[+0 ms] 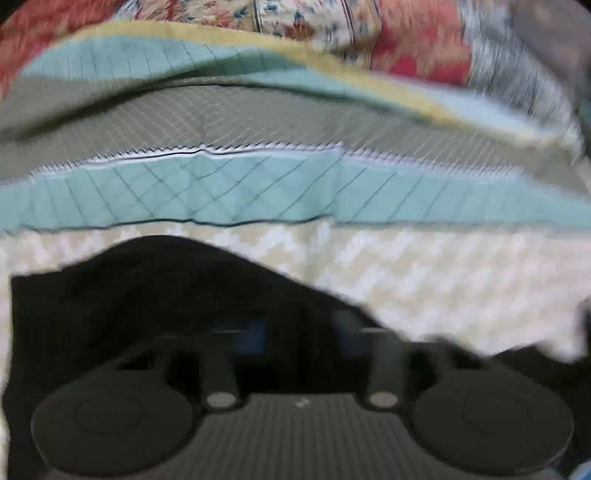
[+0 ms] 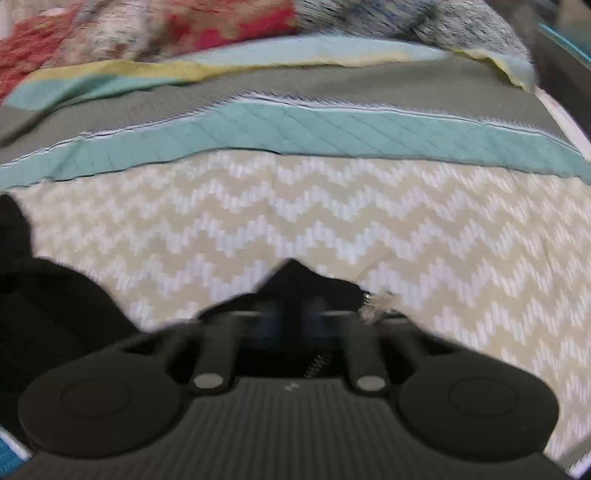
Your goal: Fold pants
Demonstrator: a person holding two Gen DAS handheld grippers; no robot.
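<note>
Currently, step in hand: you look to be mid-fold, carrying black cloth across the bed with both tools; both views are motion-blurred.

Pants: black pants [image 1: 155,295] lie bunched low and left in the left wrist view, over the zigzag cream bedspread [image 1: 424,273]; in the right wrist view a peaked corner of them rises at the fingers.

Left gripper: left gripper [image 1: 301,332] sits amid black fabric; its fingers are narrowly spaced, but dark on dark, you cannot tell whether cloth is pinched between them.

Right gripper: right gripper [image 2: 293,317] is drawn in close on a corner of the pants [image 2: 295,280], which tents up above the fingertips; a pale frayed bit [image 2: 376,302] hangs just beside it.

Surroundings: teal quilted band [image 2: 295,125] and grey blanket [image 2: 369,85] lie well beyond; floral red cushions [image 2: 184,29] lie at the far edge.

Next move calls for: keeping both corners level and taut so the layer lands square; lower together onto matching edges before you release.

Risk: judged, the left hold may be shallow; slack there would skew the fold.
</note>
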